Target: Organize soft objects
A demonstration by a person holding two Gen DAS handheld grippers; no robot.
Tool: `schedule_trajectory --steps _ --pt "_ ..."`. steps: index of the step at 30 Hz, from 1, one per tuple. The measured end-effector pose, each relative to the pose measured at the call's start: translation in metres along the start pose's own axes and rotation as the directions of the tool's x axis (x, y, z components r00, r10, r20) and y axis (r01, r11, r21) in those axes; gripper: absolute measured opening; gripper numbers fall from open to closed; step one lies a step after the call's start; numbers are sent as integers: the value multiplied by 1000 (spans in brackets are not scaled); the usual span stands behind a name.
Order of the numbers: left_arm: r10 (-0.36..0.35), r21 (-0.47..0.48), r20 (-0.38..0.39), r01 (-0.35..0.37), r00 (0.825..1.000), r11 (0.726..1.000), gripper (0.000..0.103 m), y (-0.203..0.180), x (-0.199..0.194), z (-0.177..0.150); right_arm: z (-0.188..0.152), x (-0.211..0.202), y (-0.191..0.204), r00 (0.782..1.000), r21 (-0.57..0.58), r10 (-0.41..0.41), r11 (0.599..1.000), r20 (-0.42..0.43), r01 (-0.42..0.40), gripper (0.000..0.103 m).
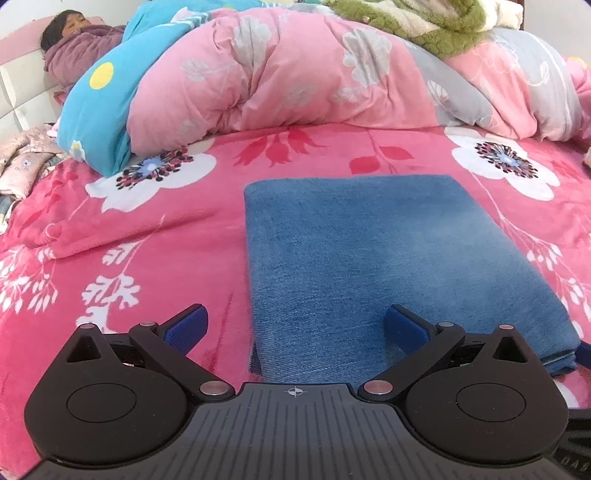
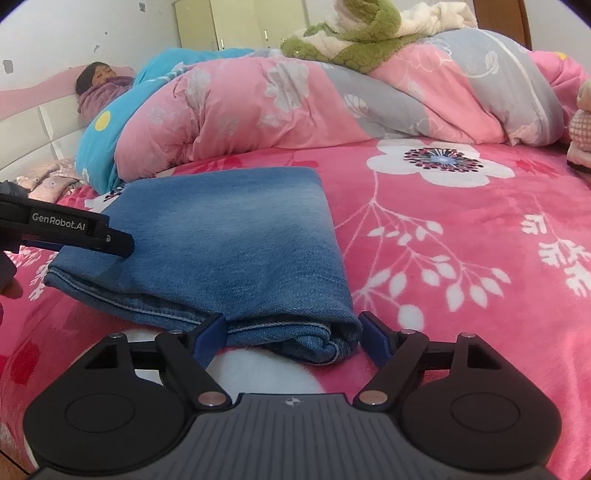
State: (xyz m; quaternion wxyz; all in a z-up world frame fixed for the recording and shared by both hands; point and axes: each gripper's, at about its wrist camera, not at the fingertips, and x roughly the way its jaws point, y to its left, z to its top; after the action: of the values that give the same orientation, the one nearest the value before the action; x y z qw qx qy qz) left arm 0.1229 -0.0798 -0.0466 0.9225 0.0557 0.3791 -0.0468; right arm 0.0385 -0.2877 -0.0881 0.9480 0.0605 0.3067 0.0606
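A folded denim cloth (image 1: 388,258) is laid flat on the pink flowered blanket (image 1: 147,251) of a bed, in the near middle of it. Its folded layers and stitched hems are turned toward the near edge, as is seen in the right wrist view.

The left gripper (image 1: 295,326) is held over the cloth's near left corner with its jaws spread wide. Nothing is clamped: one blue pad (image 1: 186,326) is seen over the blanket to the left of the cloth, the other over the denim.

The right gripper (image 2: 291,338) is held low at the cloth's near right corner. Its jaws are open and stand on either side of the bunched corner; whether the pads touch the denim cannot be told, but no clamping is seen. In the same view the left gripper (image 2: 110,242) is seen from the side, over the cloth's left part.

At the far side of the bed a pink and grey flowered quilt (image 1: 295,77) is heaped, with a blue quilt (image 1: 99,110) to its left and a green and cream fleece (image 1: 424,26) on top. A person in a purple garment (image 1: 81,51) is seen at the far left against the headboard (image 1: 22,96).
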Motion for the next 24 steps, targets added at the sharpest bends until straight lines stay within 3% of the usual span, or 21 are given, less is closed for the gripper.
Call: schedule_trajectory --steps 6,10,15,19,24 --pt "-30 -7 -2 30 1000 1000 103 4 0 -2 -8 -3 9 1000 -66 -7 998 21 9 90" --pt "-50 -22 -4 50 999 999 103 7 1 -4 -11 -5 4 999 -48 22 999 37 -21 91" --pt "-101 -91 -23 98 995 991 103 17 5 -5 -10 -8 -9 995 23 80 996 56 -81 91" --pt "-175 -195 -38 165 984 967 103 34 8 -8 -10 -11 -21 988 104 136 984 67 -142 93" --pt "-225 -275 41 227 974 934 103 59 -2 -11 -6 -16 -41 976 230 208 948 71 -219 94"
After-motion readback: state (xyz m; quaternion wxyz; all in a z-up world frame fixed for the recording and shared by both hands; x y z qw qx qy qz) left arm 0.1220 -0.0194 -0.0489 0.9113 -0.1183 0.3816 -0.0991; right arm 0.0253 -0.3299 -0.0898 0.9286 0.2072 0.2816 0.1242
